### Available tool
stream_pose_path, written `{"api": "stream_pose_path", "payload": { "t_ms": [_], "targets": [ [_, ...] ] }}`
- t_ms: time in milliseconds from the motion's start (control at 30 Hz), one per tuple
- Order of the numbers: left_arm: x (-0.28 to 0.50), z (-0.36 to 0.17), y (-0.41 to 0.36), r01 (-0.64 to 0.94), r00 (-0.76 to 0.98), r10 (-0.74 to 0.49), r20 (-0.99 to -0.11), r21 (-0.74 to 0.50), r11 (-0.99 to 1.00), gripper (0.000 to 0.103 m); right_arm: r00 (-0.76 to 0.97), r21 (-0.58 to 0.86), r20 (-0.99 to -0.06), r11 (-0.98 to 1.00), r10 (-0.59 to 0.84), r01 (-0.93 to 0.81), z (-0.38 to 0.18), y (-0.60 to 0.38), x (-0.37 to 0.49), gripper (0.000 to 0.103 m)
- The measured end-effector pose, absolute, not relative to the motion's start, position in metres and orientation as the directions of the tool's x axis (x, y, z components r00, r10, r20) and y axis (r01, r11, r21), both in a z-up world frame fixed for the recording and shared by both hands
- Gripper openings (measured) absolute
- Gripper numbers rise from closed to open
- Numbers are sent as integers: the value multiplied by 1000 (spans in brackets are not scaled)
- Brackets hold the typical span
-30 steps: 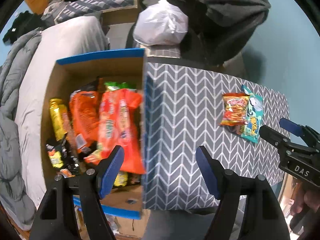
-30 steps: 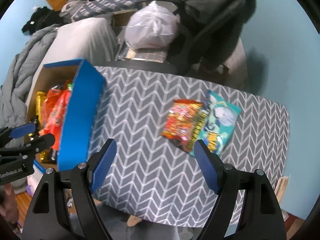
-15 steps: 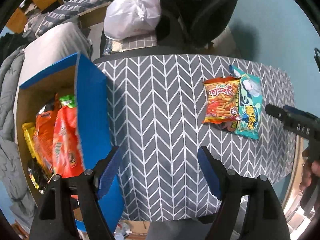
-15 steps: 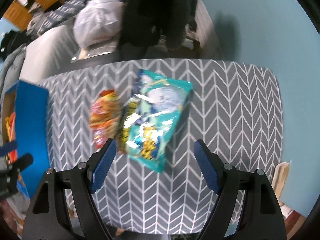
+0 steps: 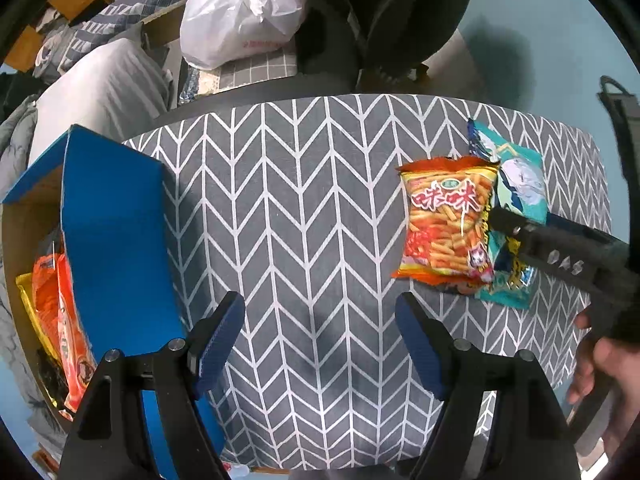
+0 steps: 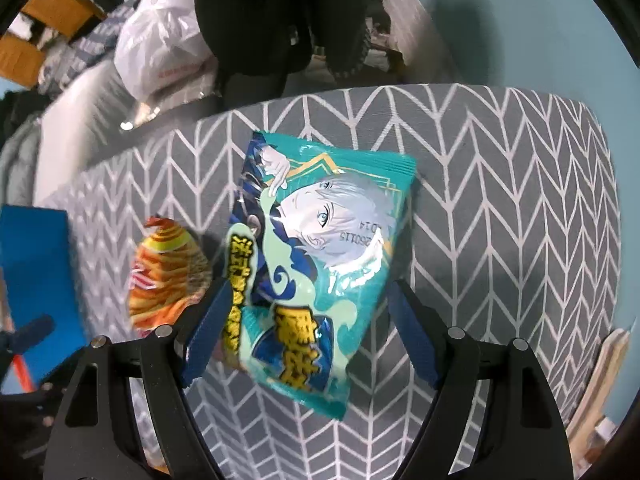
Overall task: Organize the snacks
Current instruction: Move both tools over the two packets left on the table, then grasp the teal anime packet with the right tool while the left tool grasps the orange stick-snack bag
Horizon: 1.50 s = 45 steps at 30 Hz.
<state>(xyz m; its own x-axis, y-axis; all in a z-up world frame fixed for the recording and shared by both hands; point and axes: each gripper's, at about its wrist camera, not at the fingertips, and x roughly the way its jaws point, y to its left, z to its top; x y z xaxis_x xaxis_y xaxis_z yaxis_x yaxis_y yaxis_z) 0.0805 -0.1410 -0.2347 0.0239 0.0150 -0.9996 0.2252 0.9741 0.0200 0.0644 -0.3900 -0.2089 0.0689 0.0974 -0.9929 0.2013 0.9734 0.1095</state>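
A teal snack bag [image 6: 320, 264] with a cartoon face lies on the grey chevron tablecloth [image 6: 500, 220]. An orange snack bag [image 6: 168, 272] lies beside it on the left, overlapping its edge. My right gripper [image 6: 308, 320] is open, its jaws on either side of the teal bag's near end. In the left wrist view the orange bag [image 5: 448, 224] and teal bag [image 5: 520, 184] lie at the right, under the right gripper [image 5: 504, 216]. My left gripper [image 5: 320, 336] is open and empty over bare cloth [image 5: 288, 208].
A blue-sided cardboard box [image 5: 108, 248] stands at the table's left end with several snack packs [image 5: 56, 304] in it. A white plastic bag [image 5: 240, 12] and a dark chair [image 5: 384, 12] stand beyond the far edge. A blue wall is at the right.
The right gripper has moved right and closer, from over the middle of the cloth to around the teal bag. The left gripper has swung right, away from the box, and stays open.
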Motion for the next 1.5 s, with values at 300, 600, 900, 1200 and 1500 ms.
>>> {"api": "stream_pose_path", "payload": {
  "t_ms": [300,600,900,1200,1500],
  "targets": [
    [90,-236,-149,224,9,6,-1000,8,975,79,53,18,-999,989,11,144,-211,-390,59,80],
    [101,-240,-176,246,-15,-37,-999,-40,968,81,32,-23,-999,989,-28,149,-207,-432,33,80],
    [113,-248,-201,249,-55,-75,-996,-86,965,81,49,27,-999,979,17,203,-197,-465,10,80],
    [130,-282,-214,199,-129,-81,-988,-106,974,81,85,141,-989,927,119,348,-178,-490,-25,80],
    [130,-308,-220,198,-140,-69,-988,-96,976,81,81,187,-982,897,169,400,-176,-490,-49,80]
  ]
}}
